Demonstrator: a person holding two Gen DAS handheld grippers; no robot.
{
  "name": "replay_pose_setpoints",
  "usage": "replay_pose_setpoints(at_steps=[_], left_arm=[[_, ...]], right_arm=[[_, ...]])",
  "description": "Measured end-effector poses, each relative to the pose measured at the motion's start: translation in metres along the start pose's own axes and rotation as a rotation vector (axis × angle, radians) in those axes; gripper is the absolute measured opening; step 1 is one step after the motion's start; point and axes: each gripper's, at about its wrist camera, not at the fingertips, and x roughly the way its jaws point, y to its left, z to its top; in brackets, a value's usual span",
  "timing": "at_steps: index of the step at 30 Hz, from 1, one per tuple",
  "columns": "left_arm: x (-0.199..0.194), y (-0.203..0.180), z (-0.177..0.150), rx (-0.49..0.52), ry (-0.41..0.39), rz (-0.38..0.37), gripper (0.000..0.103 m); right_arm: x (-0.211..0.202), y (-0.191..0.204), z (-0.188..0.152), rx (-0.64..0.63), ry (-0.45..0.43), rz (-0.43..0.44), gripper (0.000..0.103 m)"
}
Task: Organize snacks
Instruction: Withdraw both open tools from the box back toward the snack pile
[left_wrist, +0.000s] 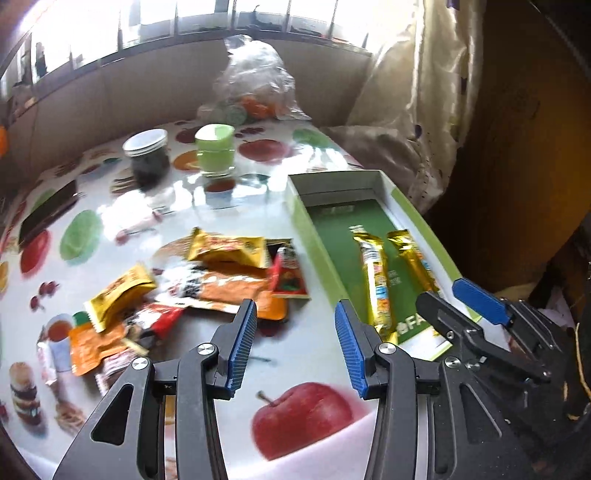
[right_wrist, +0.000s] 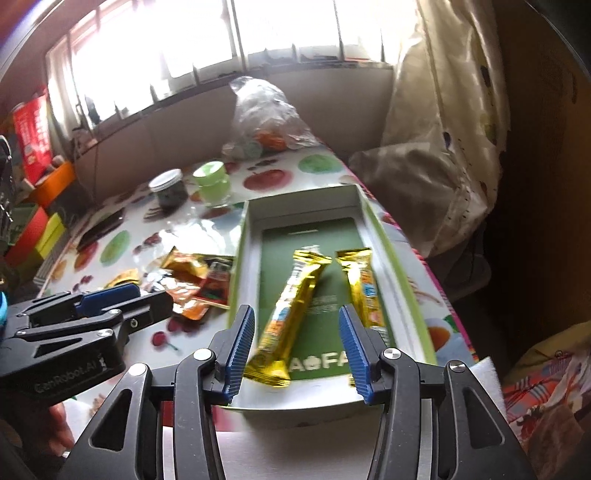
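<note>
1. Right wrist view: right gripper (right_wrist: 297, 341) hangs spread and empty over the green box (right_wrist: 415, 291), above two gold bars (right_wrist: 291, 310).
2. Left gripper (left_wrist: 295, 347), also spread and empty, faces the loose packets (left_wrist: 207, 284) on the table (left_wrist: 303, 369).
3. Packets judged light, crinkly, slippery; pinch across a flat sealed edge.

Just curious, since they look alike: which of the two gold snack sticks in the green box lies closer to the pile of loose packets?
The longer gold stick, tilted, on the box's pile side; the shorter gold stick lies by the far wall.
</note>
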Motion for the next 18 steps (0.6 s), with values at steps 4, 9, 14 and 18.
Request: replay_pose_setpoints(at_steps=[4,9,14,18], left_arm=[[-0.006,0.016,-0.007,-0.019,-0.005,0.019,0.046],[-0.01,0.045,-0.02,-0.071,0.006,0.063,0.046],[-0.015,0.082,-0.029,-0.135,0.006,0.118,0.046],[-0.022,0.112,-0.034,-0.186,-0.006,0.17,0.046]], right_arm=[[0.002,0.015,0.001,-0.025,0.004,0.025,0.048],[0.007,0.036,0.001,-0.056,0.008,0.075,0.049],[0.019,0.062,0.001,-0.111,0.027,0.118,0.049],[0.031,0.08,-0.001,-0.129,0.051,0.171,0.05]])
